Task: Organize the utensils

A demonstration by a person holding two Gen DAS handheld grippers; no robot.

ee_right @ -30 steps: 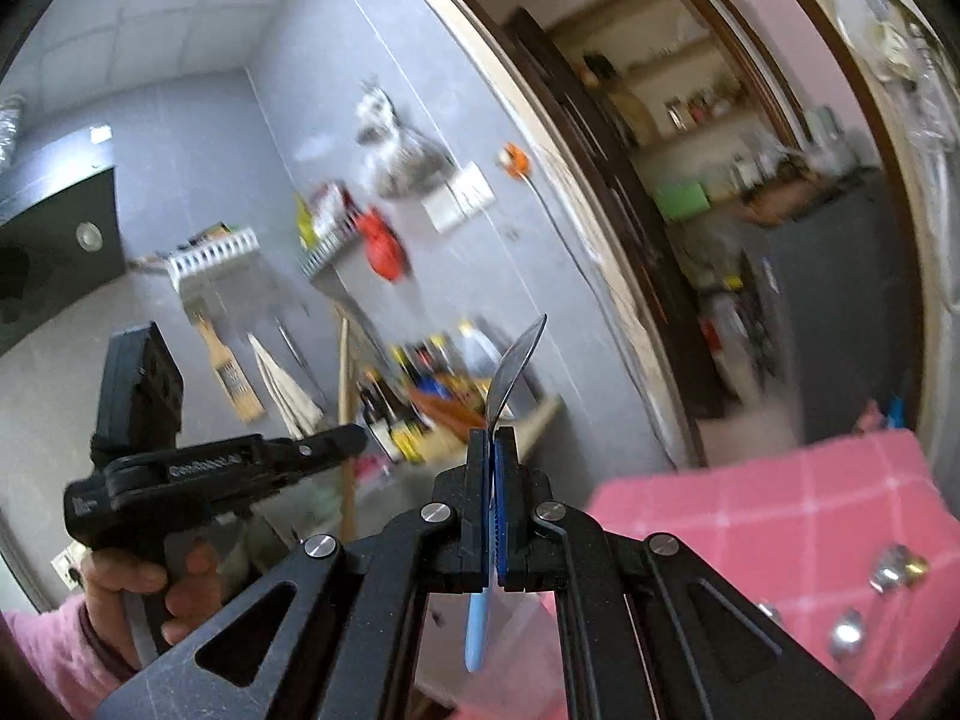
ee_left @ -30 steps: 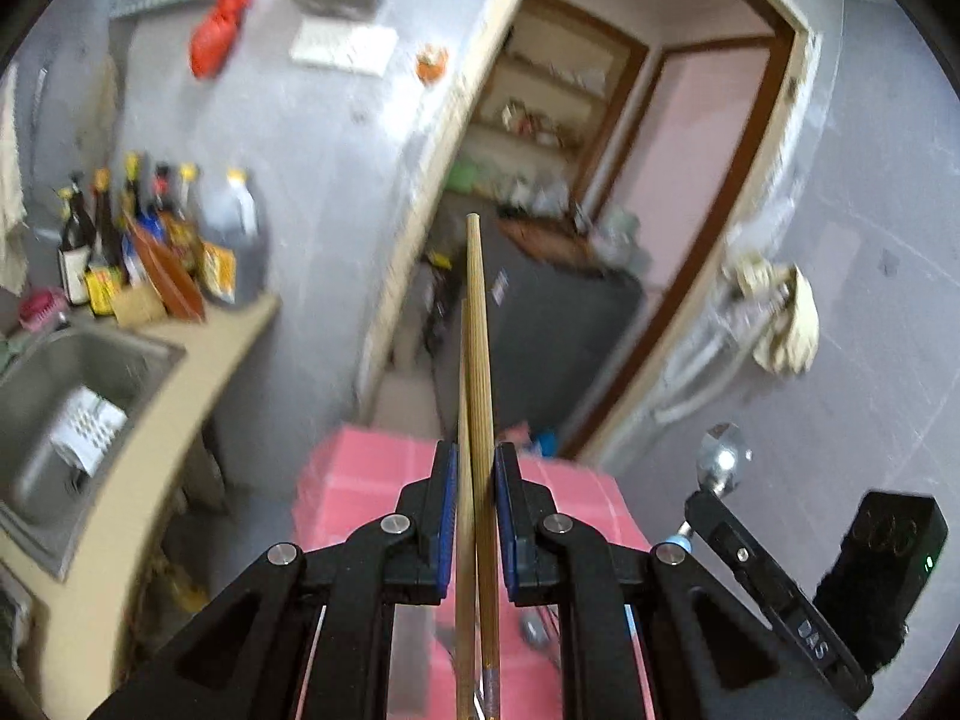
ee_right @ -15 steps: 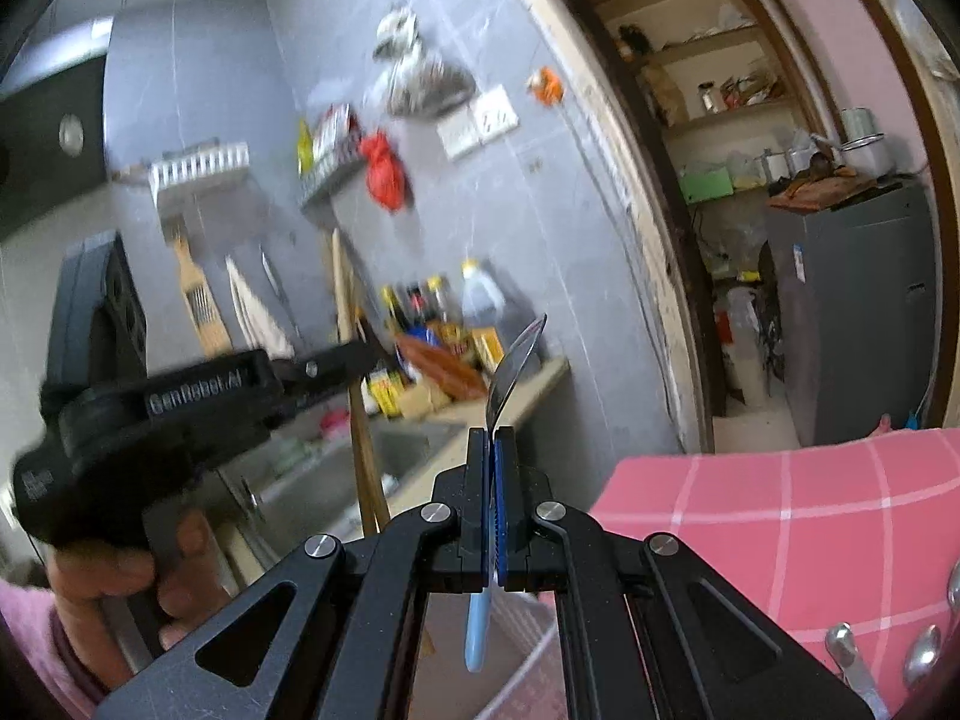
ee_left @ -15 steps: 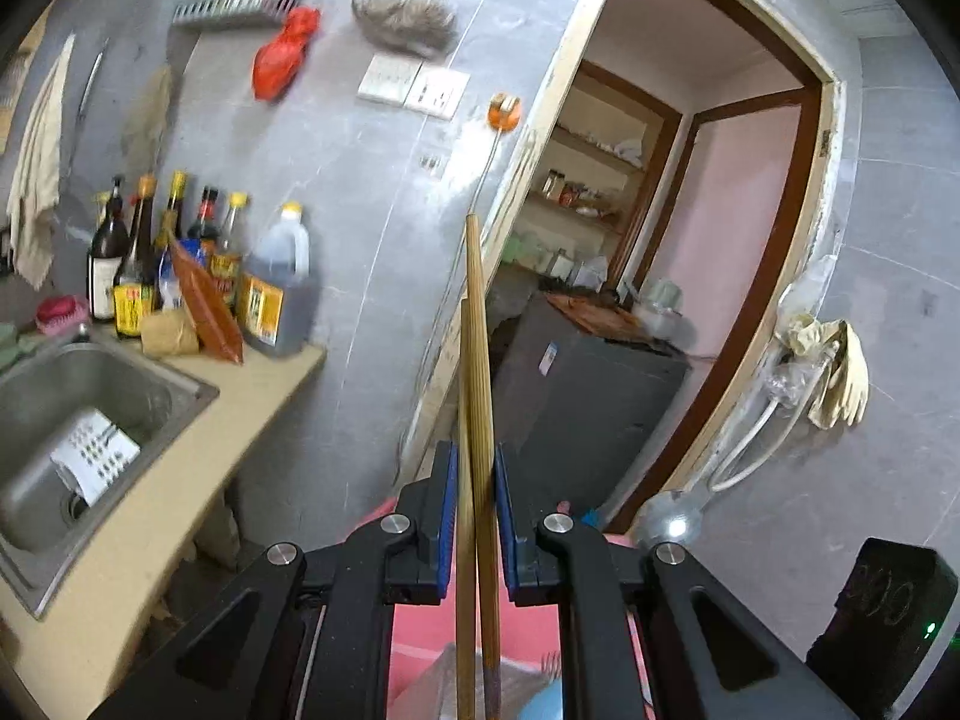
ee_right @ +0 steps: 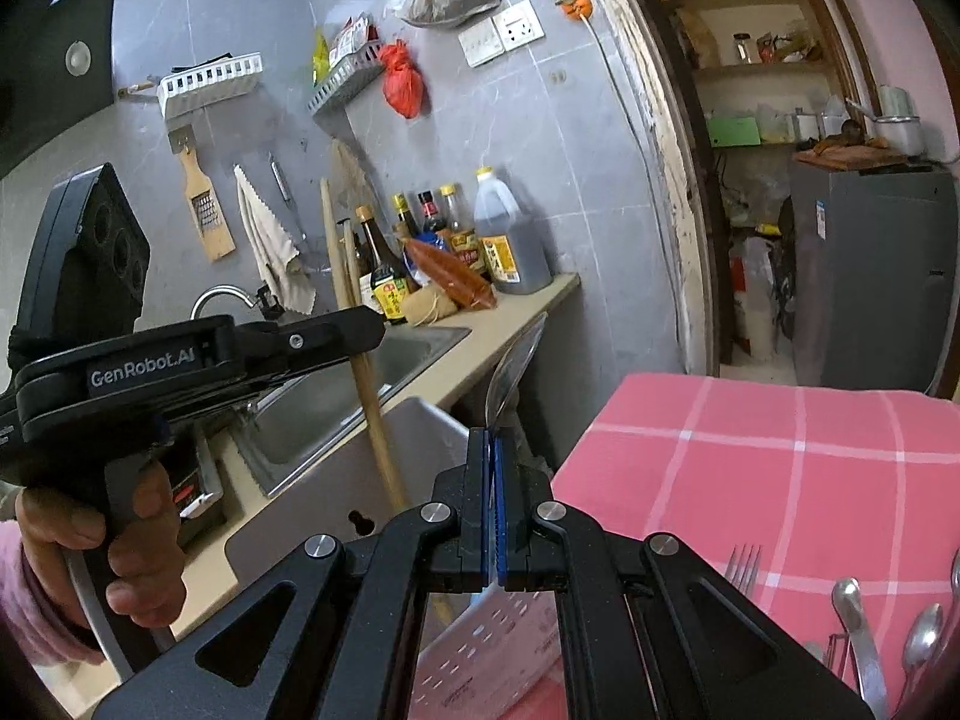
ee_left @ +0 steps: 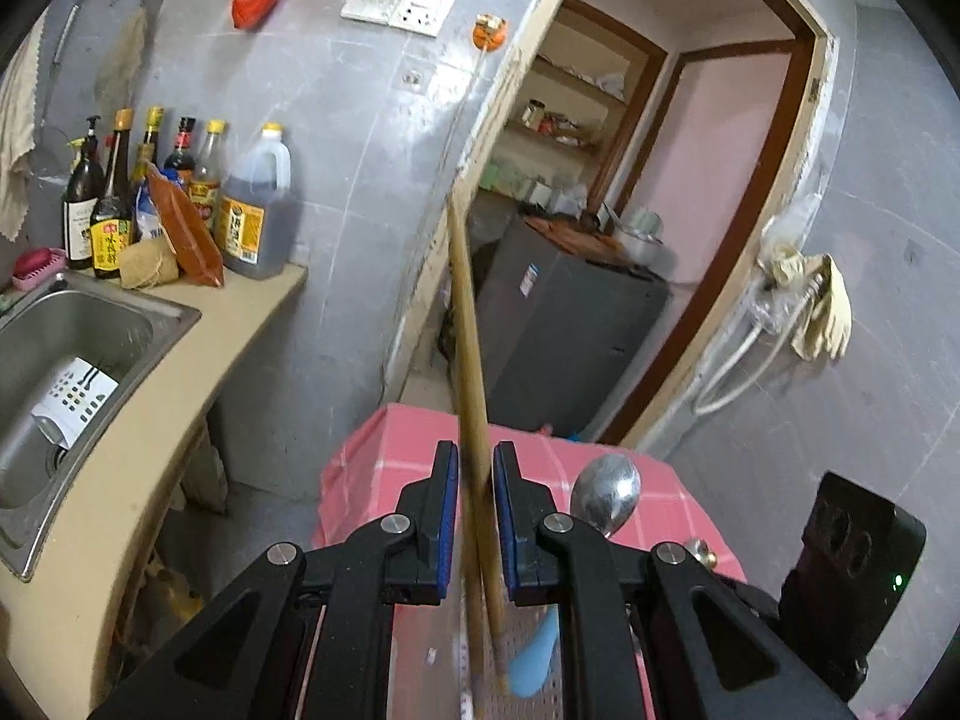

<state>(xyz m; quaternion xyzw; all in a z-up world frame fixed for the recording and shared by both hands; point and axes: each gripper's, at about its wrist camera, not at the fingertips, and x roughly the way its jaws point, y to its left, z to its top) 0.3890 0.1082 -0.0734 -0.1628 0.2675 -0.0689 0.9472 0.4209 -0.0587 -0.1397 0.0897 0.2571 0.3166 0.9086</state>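
Note:
My left gripper [ee_left: 475, 468] has its jaws slightly parted around a pair of wooden chopsticks [ee_left: 465, 324], which lean between the pads and point up. The chopsticks also show in the right wrist view [ee_right: 366, 372], with their lower ends inside a white perforated utensil holder [ee_right: 480, 654]. My right gripper [ee_right: 494, 456] is shut on a spoon with a blue handle; its metal bowl [ee_right: 513, 372] points up. The same spoon [ee_left: 603, 495] shows in the left wrist view beside my left gripper.
A pink checked tablecloth [ee_right: 780, 468] covers the table; a fork [ee_right: 741, 567] and more spoons [ee_right: 852, 612] lie at its lower right. A steel sink [ee_left: 66, 354] and sauce bottles [ee_left: 252, 204] are on the counter to the left. A doorway with a grey cabinet [ee_left: 570, 330] is behind.
Both grippers came lower and closer over the white holder. The left jaws have parted slightly, and the chopsticks now lean loose between them. The spoon stayed clamped in the right gripper.

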